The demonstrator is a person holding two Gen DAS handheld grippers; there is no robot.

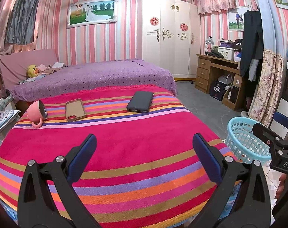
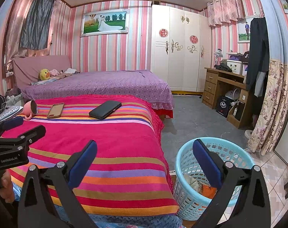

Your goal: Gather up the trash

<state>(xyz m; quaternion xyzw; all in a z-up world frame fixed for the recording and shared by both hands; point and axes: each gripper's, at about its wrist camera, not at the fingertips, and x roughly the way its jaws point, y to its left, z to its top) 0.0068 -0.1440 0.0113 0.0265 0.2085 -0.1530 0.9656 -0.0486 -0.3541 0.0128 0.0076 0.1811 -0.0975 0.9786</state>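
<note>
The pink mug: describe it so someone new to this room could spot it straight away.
Find the striped blanket in front of the purple bed. Along its far edge lie three things in a row; the pink mug is the leftmost, beside the tan phone case. It alone is round, tipped on its side, handle down.

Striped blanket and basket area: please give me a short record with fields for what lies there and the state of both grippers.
surface: striped blanket
items on blanket: pink mug on its side; tan phone case; black wallet
basket: blue basket on the floor beside the blanket, some trash inside
left gripper: open, empty, above the blanket
right gripper: open, empty, between blanket edge and basket
</note>
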